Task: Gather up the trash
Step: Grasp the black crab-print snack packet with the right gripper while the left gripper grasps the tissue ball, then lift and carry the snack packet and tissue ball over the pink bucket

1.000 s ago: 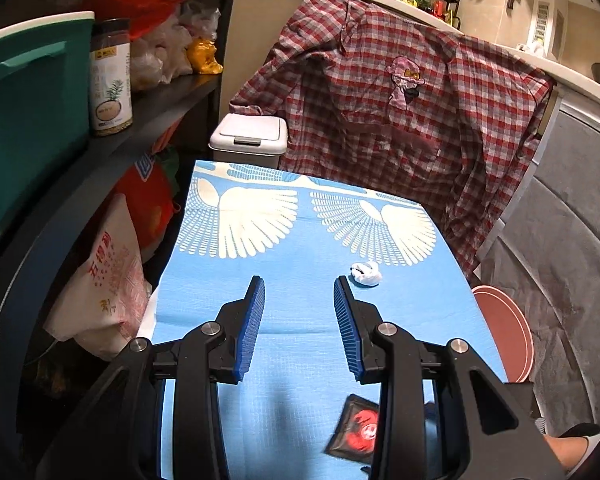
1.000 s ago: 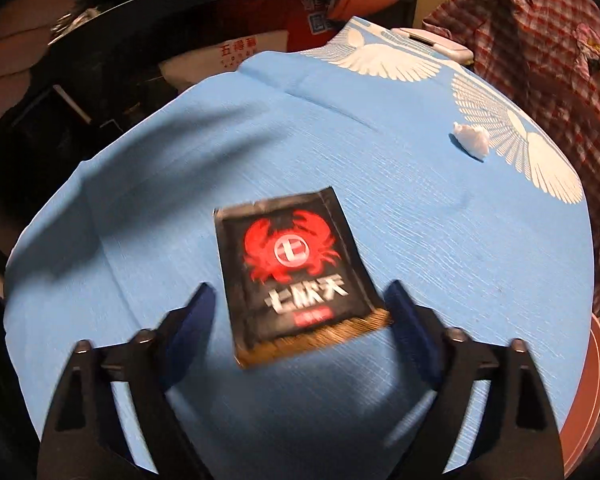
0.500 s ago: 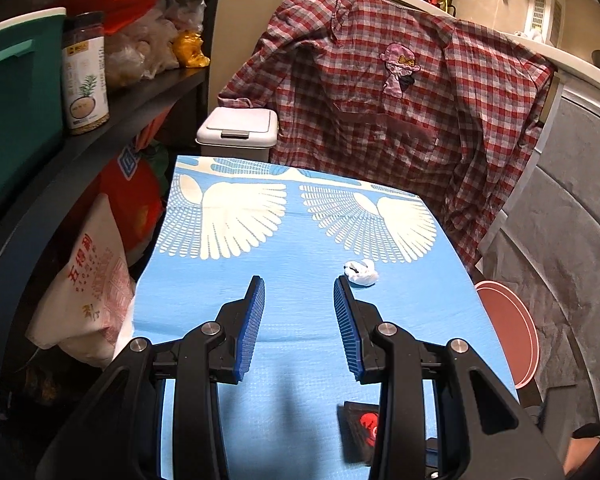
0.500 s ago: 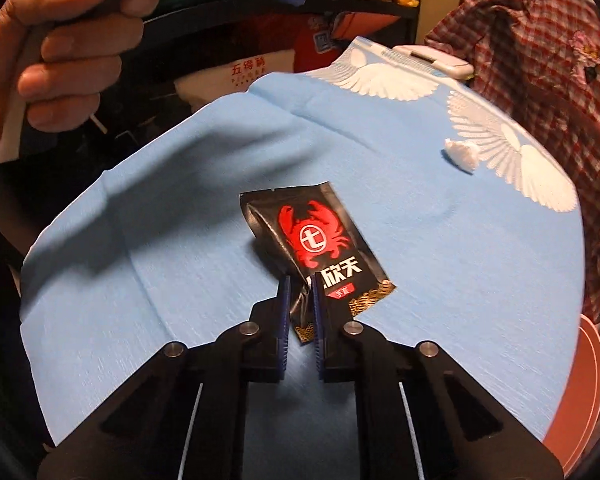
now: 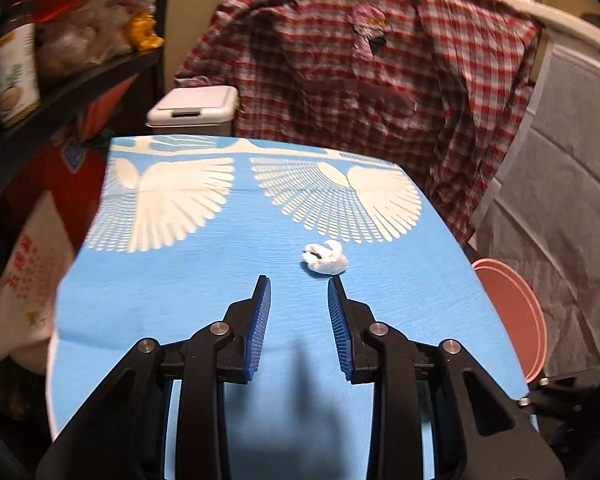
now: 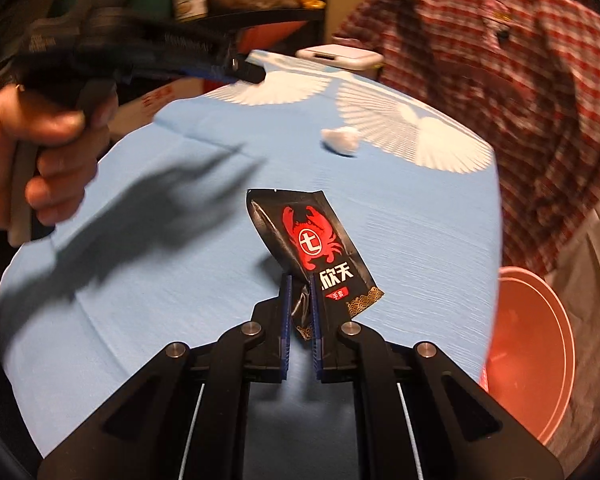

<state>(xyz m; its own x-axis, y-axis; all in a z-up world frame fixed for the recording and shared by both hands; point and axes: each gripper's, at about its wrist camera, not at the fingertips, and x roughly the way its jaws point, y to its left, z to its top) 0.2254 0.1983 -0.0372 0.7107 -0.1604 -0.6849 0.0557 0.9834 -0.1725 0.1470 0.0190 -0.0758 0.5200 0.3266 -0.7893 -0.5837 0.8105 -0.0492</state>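
Observation:
A black wrapper with a red crab [image 6: 314,248] is lifted off the blue cloth [image 6: 180,280], with my right gripper [image 6: 300,292] shut on its lower edge. A crumpled white tissue [image 5: 326,258] lies on the cloth [image 5: 180,280] just past my left gripper [image 5: 298,284], slightly to its right. The left jaws are closing with nothing between them. In the right wrist view the left gripper [image 6: 244,72], held by a hand [image 6: 40,152], hovers at the upper left, and the tissue [image 6: 342,140] lies beyond the wrapper.
A small white lidded bin [image 5: 194,106] stands behind the table's far edge. A plaid shirt [image 5: 380,72] hangs at the back. A pink round basin [image 6: 532,344] sits low to the right of the table. Dark shelves with a jar [image 5: 14,68] and bags line the left.
My right gripper closed on the wrapper and lifted it off the cloth. My left gripper moved forward toward the tissue, and its jaws narrowed a little.

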